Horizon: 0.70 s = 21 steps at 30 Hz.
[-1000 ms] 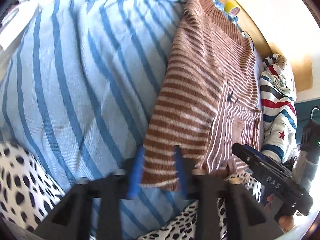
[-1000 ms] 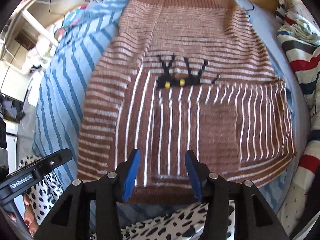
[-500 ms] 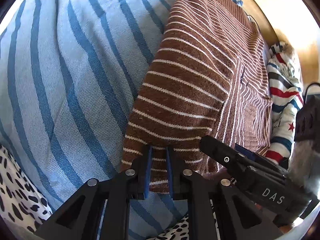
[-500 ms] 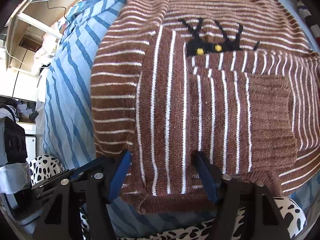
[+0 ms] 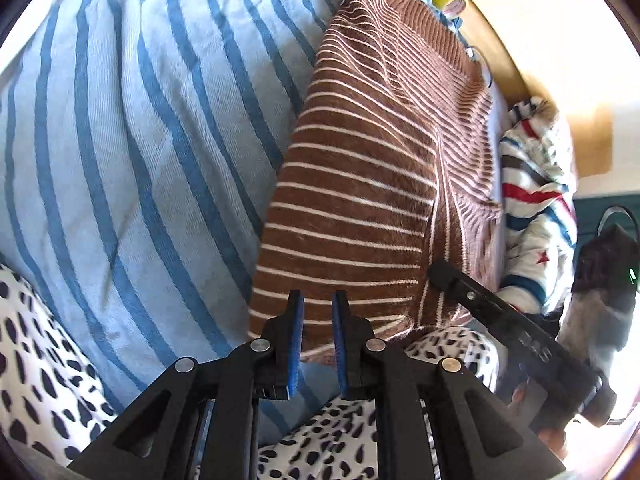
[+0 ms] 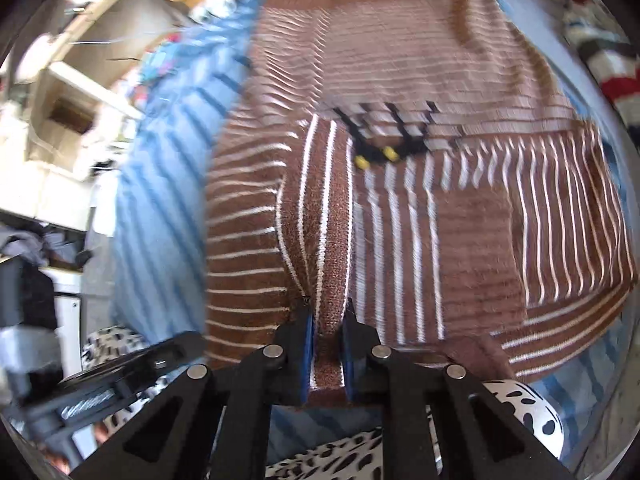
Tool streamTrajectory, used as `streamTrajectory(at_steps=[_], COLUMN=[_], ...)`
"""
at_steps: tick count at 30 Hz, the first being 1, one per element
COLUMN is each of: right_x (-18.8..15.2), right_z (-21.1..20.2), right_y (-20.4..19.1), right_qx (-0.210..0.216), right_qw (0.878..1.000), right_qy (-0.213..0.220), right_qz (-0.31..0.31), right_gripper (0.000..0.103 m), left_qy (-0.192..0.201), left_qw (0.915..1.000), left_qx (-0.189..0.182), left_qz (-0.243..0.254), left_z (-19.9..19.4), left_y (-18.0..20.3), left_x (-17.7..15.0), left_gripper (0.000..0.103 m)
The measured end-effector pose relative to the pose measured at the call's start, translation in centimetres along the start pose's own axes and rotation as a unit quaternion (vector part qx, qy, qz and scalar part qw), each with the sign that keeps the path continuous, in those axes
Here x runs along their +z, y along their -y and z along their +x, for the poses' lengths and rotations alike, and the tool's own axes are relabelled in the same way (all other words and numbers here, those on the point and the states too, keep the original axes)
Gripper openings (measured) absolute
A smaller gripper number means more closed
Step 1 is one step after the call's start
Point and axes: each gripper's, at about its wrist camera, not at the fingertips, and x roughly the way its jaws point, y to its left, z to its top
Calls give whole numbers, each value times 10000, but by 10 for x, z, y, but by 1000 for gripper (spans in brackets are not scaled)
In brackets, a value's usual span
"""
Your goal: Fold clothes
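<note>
Right gripper point(image 6: 327, 320) is closing, pinching a ridge of the brown white-striped knit sweater point(image 6: 400, 208); left gripper point(image 5: 318, 312) grips its hem narrowly. Only the right view shows 2 yellow dots.

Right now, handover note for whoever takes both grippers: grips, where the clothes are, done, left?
Left gripper: shut on the near hem of the brown sweater, at its left corner.
Right gripper: jaws closing, a bunched ridge of the same hem between the pads.
Sweater lies on the blue striped sheet; both sleeves look already folded across the body. A striped garment lies crumpled to its right, untouched.
Done: sleeves in, hem gripped at two points.
Left: probably lift the hem and fold it up toward the far end, then do the striped garment.
</note>
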Motion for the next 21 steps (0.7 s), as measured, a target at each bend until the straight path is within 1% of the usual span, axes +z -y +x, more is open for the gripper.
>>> streamTrajectory(at_steps=[1,2,4,6,8,12,13,14,16,19,21], right_x=[1,0,-1,1,5,8,9,10,11,13,16], right_z=[7,16,33,37,38,15,10,4,-9,-24,-25], right_y=[2,1,-1,-3,-5,-1,-1,-2,-2,-3,-10], right_qx=[20,-58,-217,-324,-355,-539,-654,-757,-827,-571,-454], right_qw=[9999,9997,9989,9986,9984,9982,9977,9971,9965,9978,9981], right_qy=[-147,-239,-409,-421,-432,-243,-173,-94,145,335,398], right_qz=[60,53,36,46,99,-20,-29,-36,-43,-102,-141], right_gripper=[14,14,18,19,19,21,23,32,33,33,33], left_qy=[-46,-119,-256,-278,-269,-260,-250,-240,-241,-253,-249], left_qw=[9998,9995,9988,9987,9991,9994,9994,9994,9991,9991,9993], left_qx=[153,260,352,380,298,189,202,226,289,290,235], left_qz=[86,160,236,206,145,90,102,120,176,192,155], left_z=[4,13,39,59,56,53,53,54,55,56,57], left_y=[4,6,11,9,5,3,4,5,9,11,10], left_x=[-2,-3,-3,-3,-5,-7,-7,-7,-6,-4,-3], left_gripper=[15,15,15,14,14,14,14,14,14,14,14])
